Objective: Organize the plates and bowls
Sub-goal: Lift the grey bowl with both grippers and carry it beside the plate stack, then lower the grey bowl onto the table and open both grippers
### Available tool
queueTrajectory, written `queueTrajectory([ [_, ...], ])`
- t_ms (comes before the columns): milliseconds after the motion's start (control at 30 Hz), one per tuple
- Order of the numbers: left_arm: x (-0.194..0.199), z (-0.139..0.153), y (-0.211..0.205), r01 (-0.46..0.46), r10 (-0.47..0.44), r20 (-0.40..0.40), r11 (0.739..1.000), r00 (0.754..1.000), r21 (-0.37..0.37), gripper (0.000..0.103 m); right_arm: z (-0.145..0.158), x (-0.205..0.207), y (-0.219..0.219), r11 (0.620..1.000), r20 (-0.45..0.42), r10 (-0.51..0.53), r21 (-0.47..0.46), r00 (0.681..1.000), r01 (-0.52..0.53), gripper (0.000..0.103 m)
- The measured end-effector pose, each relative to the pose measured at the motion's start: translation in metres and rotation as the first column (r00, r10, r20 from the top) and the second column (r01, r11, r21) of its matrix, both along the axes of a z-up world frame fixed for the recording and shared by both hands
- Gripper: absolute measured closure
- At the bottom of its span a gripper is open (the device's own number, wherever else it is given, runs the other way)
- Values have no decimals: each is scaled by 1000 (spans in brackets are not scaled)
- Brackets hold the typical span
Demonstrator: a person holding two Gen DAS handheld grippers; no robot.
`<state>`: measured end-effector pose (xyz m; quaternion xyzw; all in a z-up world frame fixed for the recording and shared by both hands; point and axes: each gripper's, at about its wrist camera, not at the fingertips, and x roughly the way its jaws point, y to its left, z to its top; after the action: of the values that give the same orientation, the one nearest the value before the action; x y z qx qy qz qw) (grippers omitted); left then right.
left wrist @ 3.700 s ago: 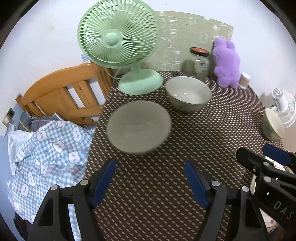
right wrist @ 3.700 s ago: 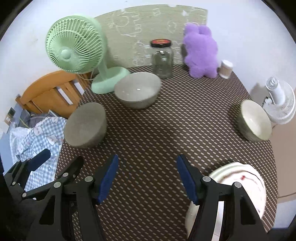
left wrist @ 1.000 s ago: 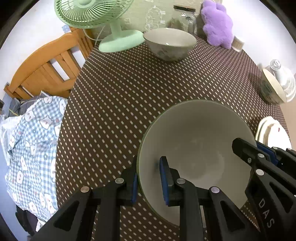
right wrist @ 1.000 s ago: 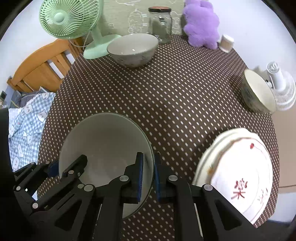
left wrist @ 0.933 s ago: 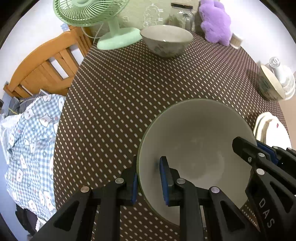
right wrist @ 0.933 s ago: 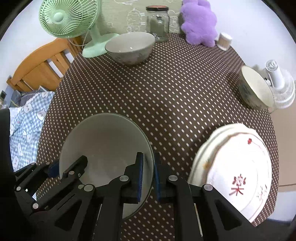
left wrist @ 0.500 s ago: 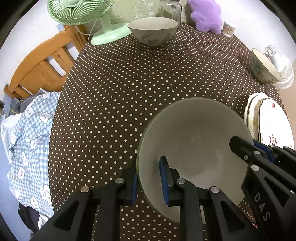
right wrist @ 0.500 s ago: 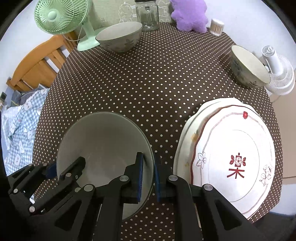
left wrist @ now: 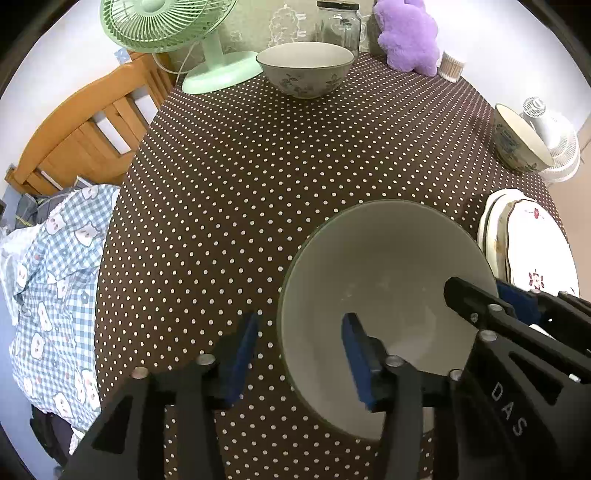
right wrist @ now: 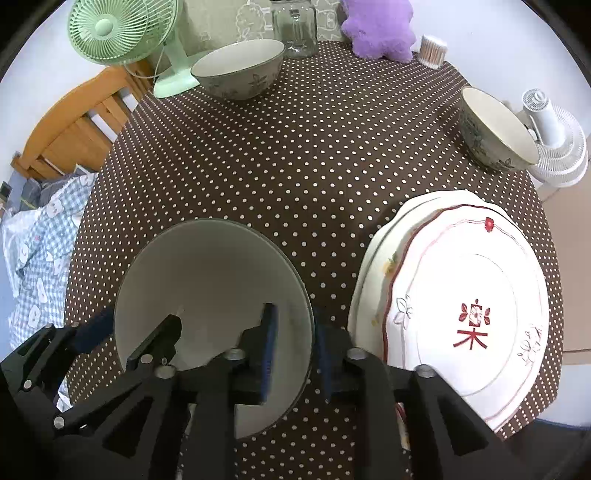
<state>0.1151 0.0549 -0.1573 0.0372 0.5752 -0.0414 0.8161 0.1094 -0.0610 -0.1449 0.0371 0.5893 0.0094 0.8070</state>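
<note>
Both jaws were opening astride the large bowl's (right wrist: 207, 280) rim, left gripper (left wrist: 299, 354) and right gripper (right wrist: 293, 347) apparently releasing it onto the desk (left wrist: 295, 155) beside the stacked plates (right wrist: 480, 295)

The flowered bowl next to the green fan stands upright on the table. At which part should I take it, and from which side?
Probably by the rim of the flowered bowl, at its near side, coming down from above, wall between the pads. It stands upright and open; the fan base crowds its left and the glass jar stands behind.
</note>
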Motion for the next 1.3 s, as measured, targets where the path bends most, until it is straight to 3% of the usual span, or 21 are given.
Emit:
queueTrajectory([
  [67,-1,5,4,2,-2,6,1000,1000,-22,35,6,-4,-1,1000,13,-12,14,1000,12,43],
  [100,-1,8,6,5,-5,16,1000,1000,-25,33,10,-6,-2,1000,27,-19,15,999,18,41],
  [367,-3,32,19,27,-22,69,996,997,-80,23,41,-11,3,999,99,-34,-12,995,35,37],
  [467,-2,44,21,21,-15,96,998,995,-66,19,52,-11,5,999,122,-37,-16,992,40,37],
  [933,18,84,17,31,-17,181,997,983,-75,21,94,7,4,999,209,-23,-20,978,28,37],
  [1100,35,92,17,6,7,202,998,979,-66,23,99,29,2,1000,233,-7,-2,973,7,29],
  [1233,52,94,16,-5,24,200,995,979,-95,32,102,50,1,999,235,25,22,972,-31,29],
  [1300,61,94,11,-10,21,216,998,976,-55,33,103,63,3,998,241,55,5,969,-58,27],
])
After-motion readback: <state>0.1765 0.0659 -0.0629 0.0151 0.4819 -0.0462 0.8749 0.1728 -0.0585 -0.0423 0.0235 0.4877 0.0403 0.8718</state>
